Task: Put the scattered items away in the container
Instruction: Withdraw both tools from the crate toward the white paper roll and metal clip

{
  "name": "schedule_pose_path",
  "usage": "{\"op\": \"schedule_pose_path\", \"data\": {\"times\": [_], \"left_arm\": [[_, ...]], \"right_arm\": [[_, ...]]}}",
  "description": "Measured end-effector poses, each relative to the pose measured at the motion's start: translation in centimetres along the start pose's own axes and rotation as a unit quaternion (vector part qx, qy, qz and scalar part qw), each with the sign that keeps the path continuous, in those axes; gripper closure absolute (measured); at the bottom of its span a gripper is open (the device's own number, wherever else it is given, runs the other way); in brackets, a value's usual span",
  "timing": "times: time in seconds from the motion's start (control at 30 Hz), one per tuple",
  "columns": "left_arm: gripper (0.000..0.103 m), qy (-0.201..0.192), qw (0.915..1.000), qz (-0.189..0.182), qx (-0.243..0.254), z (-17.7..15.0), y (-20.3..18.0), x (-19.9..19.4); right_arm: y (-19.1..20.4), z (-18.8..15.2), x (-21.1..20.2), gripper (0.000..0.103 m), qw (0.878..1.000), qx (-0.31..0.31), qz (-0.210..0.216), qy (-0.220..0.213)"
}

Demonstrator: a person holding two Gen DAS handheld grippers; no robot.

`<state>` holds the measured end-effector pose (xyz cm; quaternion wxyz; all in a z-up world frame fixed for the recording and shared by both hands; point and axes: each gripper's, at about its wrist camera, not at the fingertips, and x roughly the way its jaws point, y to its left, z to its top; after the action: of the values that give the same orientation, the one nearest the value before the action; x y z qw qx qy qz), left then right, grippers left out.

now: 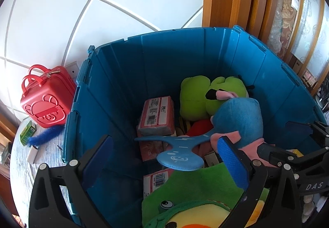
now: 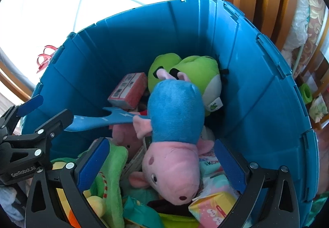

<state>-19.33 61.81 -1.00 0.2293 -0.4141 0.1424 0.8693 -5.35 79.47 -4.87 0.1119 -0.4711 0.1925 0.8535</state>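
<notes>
Both grippers, left and right, hung with jaws apart over the blue container, where the pig plush lay loose between the right gripper's fingers, seemingly untouched, beside a blue flat toy.

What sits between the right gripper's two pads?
The pink pig plush in its blue shirt, lying in the blue bin; right wrist view. Pads clear of it.

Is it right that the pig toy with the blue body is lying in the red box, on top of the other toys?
Not quite. The pig toy does lie on top of the other toys, but the box is blue, not red. The right wrist view shows it plainly.
</notes>
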Motion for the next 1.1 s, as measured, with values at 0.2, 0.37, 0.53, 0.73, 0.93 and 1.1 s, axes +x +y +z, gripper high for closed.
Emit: {"op": "schedule_pose_path", "data": {"times": [0.2,0.37,0.53,0.73,0.93,1.1], "left_arm": [[0.0,-0.011,0.9999,0.002,-0.005,0.3,1.1,-3.5],[0.0,-0.032,0.9994,-0.011,0.005,-0.9,3.3,-9.3],[0.0,-0.053,0.9981,-0.03,-0.011,-3.8,7.0,-13.8],[0.0,-0.083,0.9941,-0.007,-0.069,-8.9,14.2,-16.5],[0.0,-0.099,0.9864,0.023,-0.129,-15.1,23.7,-17.6],[0.0,-0.076,0.982,0.018,-0.172,-20.2,32.7,-17.2]], "right_arm": [[0.0,0.0,-1.8,0.0,0.999,0.005,0.026,-0.025],[0.5,0.0,-4.8,0.0,0.997,0.002,0.009,-0.075],[2.9,-1.3,-8.9,0.0,0.993,-0.011,0.038,-0.115],[7.7,-4.0,-13.9,0.0,0.98,-0.039,0.116,-0.156],[13.8,-8.0,-18.0,0.0,0.971,-0.052,0.134,-0.193],[19.9,-11.3,-20.6,0.0,0.965,-0.062,0.117,-0.225]]}}
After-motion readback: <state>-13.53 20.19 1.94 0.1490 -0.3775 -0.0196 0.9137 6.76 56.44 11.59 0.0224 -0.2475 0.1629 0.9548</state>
